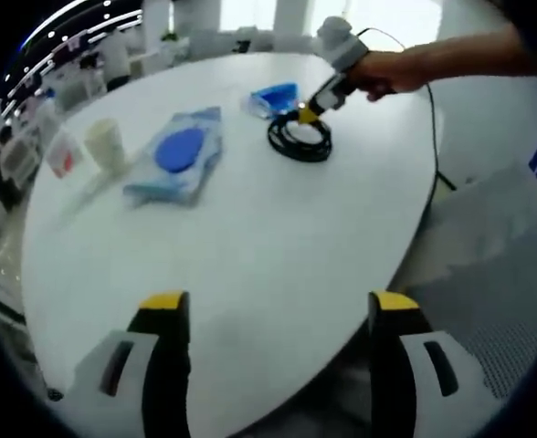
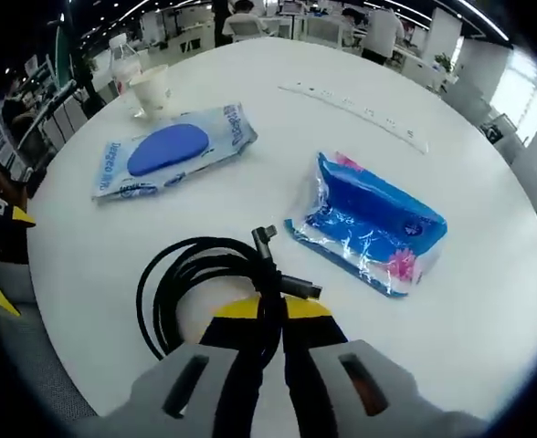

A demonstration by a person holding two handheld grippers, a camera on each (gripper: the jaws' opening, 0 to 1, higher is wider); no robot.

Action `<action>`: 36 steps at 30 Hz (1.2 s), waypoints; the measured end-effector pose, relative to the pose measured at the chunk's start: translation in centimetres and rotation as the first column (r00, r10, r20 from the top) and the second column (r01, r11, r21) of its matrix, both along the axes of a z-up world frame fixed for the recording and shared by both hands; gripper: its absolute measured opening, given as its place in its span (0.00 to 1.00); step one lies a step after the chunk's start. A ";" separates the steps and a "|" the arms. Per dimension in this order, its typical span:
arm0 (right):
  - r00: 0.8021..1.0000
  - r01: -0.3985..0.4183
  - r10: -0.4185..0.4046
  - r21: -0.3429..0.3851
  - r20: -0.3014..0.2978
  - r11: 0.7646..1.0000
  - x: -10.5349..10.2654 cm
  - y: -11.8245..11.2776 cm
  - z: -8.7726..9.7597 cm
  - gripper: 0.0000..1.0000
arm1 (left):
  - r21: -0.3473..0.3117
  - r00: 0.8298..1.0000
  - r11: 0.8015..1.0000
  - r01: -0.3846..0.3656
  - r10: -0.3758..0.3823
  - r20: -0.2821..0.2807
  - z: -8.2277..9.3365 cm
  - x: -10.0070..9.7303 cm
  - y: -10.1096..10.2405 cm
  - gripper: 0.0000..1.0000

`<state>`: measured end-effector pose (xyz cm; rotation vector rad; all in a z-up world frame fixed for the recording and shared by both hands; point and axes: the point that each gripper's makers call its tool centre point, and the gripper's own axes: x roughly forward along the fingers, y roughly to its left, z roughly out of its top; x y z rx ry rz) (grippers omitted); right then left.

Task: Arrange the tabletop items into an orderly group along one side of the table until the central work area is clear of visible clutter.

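My right gripper [image 2: 268,315] is shut on a coiled black cable [image 2: 195,274] that lies on the round white table [image 2: 488,301]; its plug ends stick out past the yellow tips. From the left gripper view, a hand holds that right gripper [image 1: 310,113] at the far rim of the cable coil [image 1: 300,141]. My left gripper [image 1: 278,306] stands open over the table's near edge with nothing between its fingers. A blue tissue pack [image 2: 369,224] lies just right of the cable. A flat wipes pack [image 2: 173,151] with a blue oval lid lies further left, also in the left gripper view [image 1: 182,157].
A paper cup [image 2: 152,91] and a clear bottle [image 2: 125,59] stand near the far left rim. A white power strip [image 2: 355,109] lies across the far side. A grey chair [image 1: 497,274] sits at the table's right edge. Desks and people are beyond.
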<state>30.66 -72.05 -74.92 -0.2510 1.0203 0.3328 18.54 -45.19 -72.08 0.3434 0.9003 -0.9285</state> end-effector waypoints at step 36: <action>0.988 0.152 -0.154 0.048 0.034 0.987 0.6 -1.1 0.9 0.47 | 0.009 1.000 1.000 -0.005 0.005 -0.004 -0.4 0.1 0.3 0.77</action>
